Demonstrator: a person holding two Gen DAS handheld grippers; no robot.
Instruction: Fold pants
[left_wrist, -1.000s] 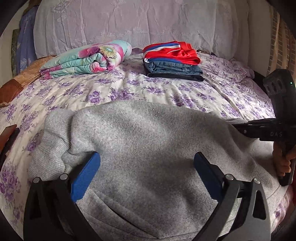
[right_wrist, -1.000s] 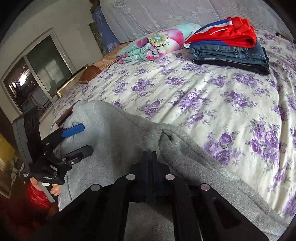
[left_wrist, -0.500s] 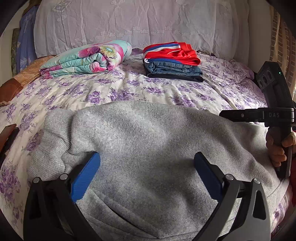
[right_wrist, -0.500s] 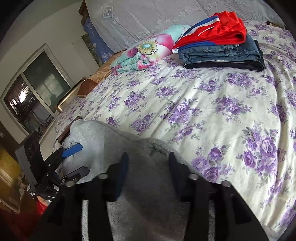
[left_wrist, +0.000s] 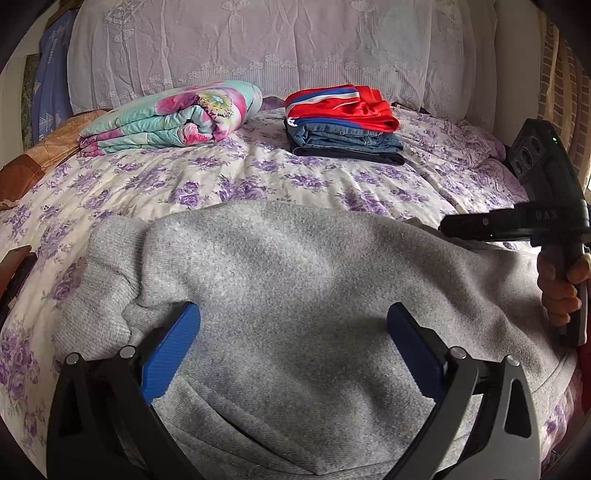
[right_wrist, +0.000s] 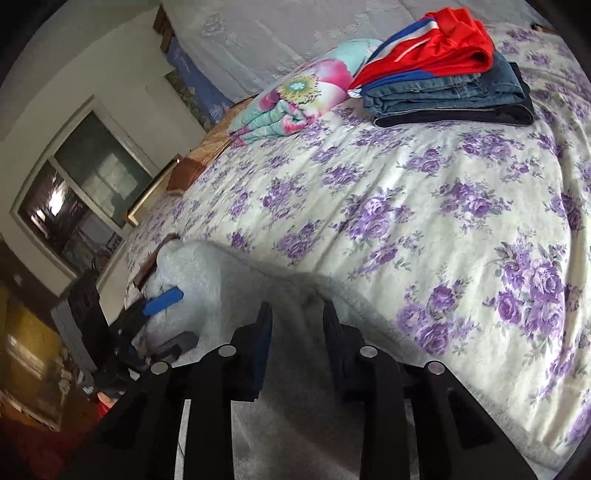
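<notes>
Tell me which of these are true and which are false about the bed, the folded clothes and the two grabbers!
1. The red garment tops the folded stack, above the jeans. True.
2. The left gripper is squeezed shut. False: it is wide open over the grey sweatpants.
3. The bedsheet has purple flowers. True.
4. The rolled floral blanket lies on the sweatpants. False: it lies far off, near the headboard.
5. The right gripper clamps fabric. False: a gap shows; its jaws were just closing.

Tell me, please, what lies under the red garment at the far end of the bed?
Under the red garment lie folded jeans, and below those a dark folded piece resting on the bedspread. Only its edges show, so what that bottom piece is cannot be told.
</notes>
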